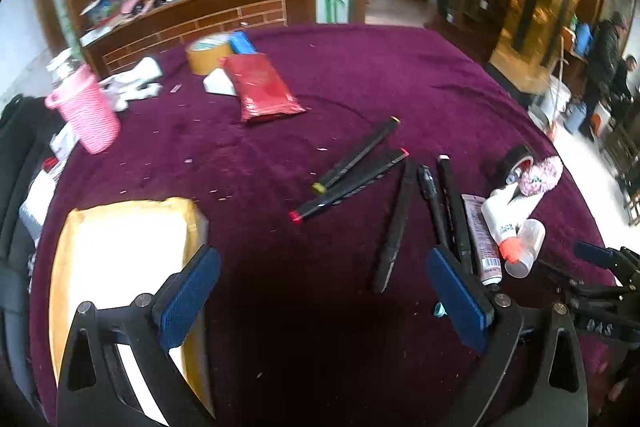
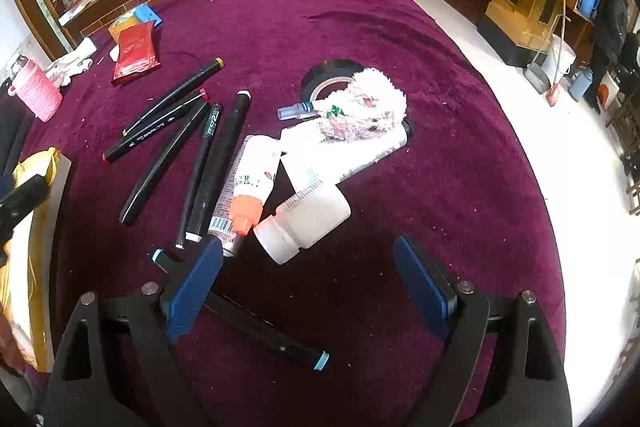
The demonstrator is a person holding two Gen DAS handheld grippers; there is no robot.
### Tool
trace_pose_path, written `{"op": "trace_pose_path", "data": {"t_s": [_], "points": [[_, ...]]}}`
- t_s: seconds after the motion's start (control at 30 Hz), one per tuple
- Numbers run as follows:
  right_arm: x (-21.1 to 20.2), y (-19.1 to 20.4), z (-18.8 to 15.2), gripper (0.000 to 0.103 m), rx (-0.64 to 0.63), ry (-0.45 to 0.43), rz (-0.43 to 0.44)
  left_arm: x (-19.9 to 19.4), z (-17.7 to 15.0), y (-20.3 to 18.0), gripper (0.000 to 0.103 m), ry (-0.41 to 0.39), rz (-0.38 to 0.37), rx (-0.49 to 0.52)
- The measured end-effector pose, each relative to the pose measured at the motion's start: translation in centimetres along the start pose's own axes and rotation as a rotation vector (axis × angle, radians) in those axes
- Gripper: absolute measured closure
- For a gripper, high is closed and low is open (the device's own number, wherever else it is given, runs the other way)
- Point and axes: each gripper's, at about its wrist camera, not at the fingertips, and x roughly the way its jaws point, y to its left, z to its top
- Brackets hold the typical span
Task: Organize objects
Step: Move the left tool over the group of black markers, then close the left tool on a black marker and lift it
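Several black markers lie on the purple tablecloth, fanned out; they also show in the right wrist view. A yellow-rimmed open box sits at the near left, under my left gripper's left finger. My left gripper is open and empty above bare cloth. My right gripper is open and empty; a blue-capped marker lies under it. Just ahead lie a white bottle, an orange-capped tube and a fluffy pink-white item.
A black tape roll and a small spray bottle lie behind the tubes. A pink basket, red packet, brown tape roll and white cloth sit at the far left. The table edge curves on the right.
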Motion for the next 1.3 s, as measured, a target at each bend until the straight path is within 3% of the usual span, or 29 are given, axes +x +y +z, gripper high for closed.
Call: {"op": "trace_pose_path", "data": {"t_s": [0.3, 0.6, 0.93, 1.0, 1.07, 1.3], "points": [[0.3, -0.5, -1.2, 0.015, -0.015, 0.01, -0.002, 3.8, 0.5, -4.6, 0.003, 0.054, 0.037, 0.142], [0.6, -2.3, -1.4, 0.015, 0.023, 0.021, -0.007, 5.8, 0.9, -5.8, 0.007, 0.08, 0.047, 0.176], [1.3, -3.1, -1.3, 0.015, 0.039, 0.037, -0.007, 7.6, 0.7, -5.9, 0.034, 0.146, -0.021, 0.146], [1.5, -3.2, -1.3, 0.015, 0.036, 0.041, -0.006, 7.9, 0.8, -5.9, 0.041, 0.158, -0.037, 0.136], [1.6, -3.2, -1.4, 0.015, 0.036, 0.044, -0.008, 8.3, 0.8, -5.8, 0.056, 0.179, -0.065, 0.121], [1.7, -4.0, -1.6, 0.015, 0.056, 0.047, -0.017, 8.7, 1.2, -5.7, 0.058, 0.175, -0.096, 0.104]]}}
